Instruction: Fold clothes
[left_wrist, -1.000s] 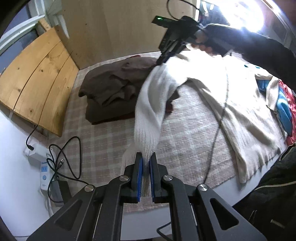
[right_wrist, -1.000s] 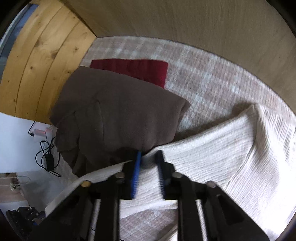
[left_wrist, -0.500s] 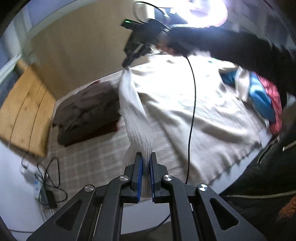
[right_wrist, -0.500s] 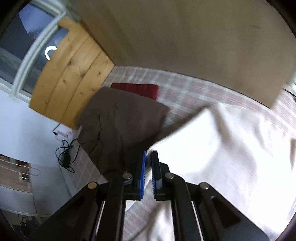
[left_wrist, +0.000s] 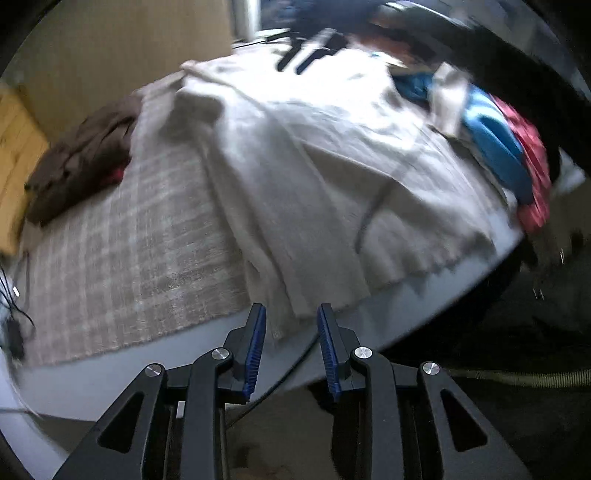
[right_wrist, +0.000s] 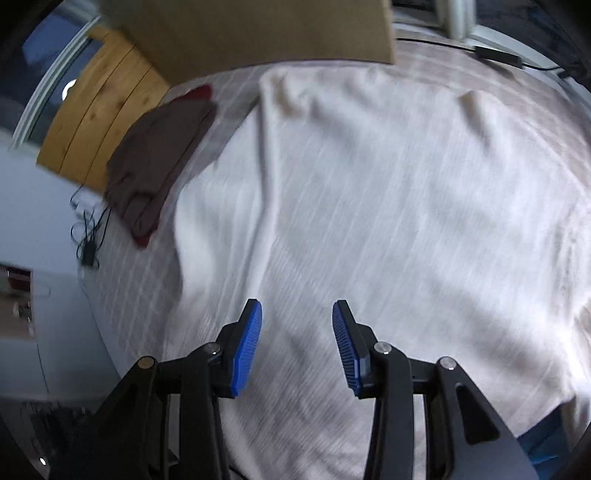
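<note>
L tool (left_wrist: 290, 325): apart, empty | R tool (right_wrist: 297, 325): apart, empty | cream sweater (right_wrist: 388, 192) lay flat, ctr | brown garment (right_wrist: 155, 155) @ 10 o'clock

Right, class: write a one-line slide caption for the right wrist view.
Open right gripper hovers above a cream sweater spread on the checked cover, brown folded clothes beside it.
</note>
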